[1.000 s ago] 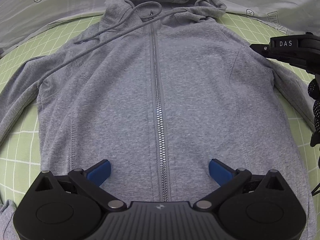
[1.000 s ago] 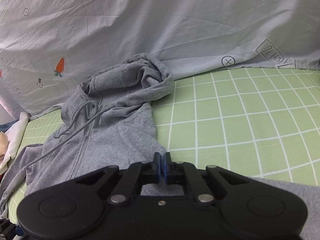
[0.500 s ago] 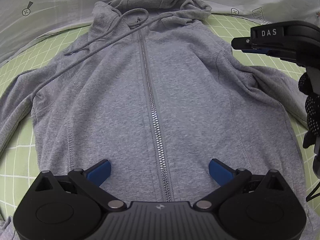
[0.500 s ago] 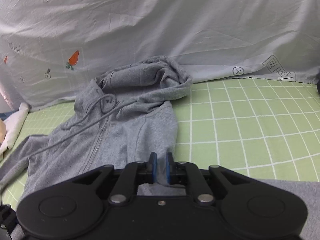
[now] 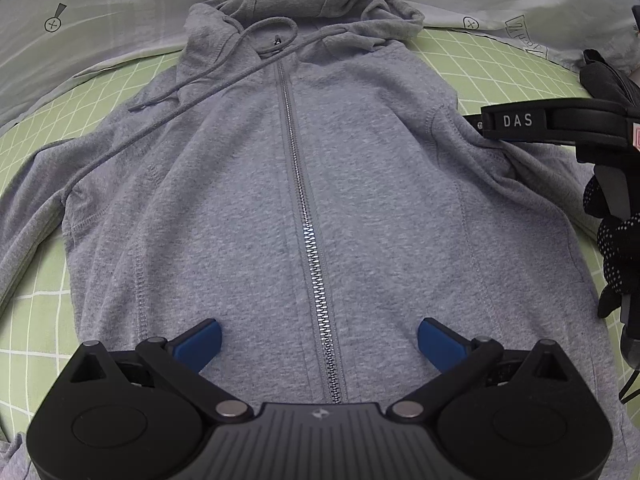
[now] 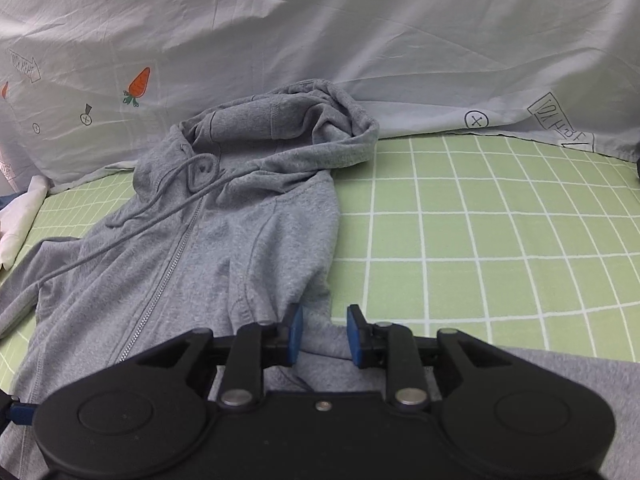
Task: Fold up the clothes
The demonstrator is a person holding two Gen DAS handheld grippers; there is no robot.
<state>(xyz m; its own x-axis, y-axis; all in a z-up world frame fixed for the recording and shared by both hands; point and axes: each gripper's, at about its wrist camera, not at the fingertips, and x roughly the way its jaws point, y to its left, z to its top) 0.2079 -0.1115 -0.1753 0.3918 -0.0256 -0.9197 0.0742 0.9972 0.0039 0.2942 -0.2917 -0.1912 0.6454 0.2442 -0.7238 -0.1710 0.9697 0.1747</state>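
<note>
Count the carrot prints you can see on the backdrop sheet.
2 in the right wrist view: one whole carrot left of the hoodie hood, another cut off at the left edge. More may be hidden out of frame.

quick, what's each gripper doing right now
Left gripper: wide open above the hoodie, holding nothing.
Right gripper: jaws opening, hoodie fabric between the pads, not gripped.
</note>
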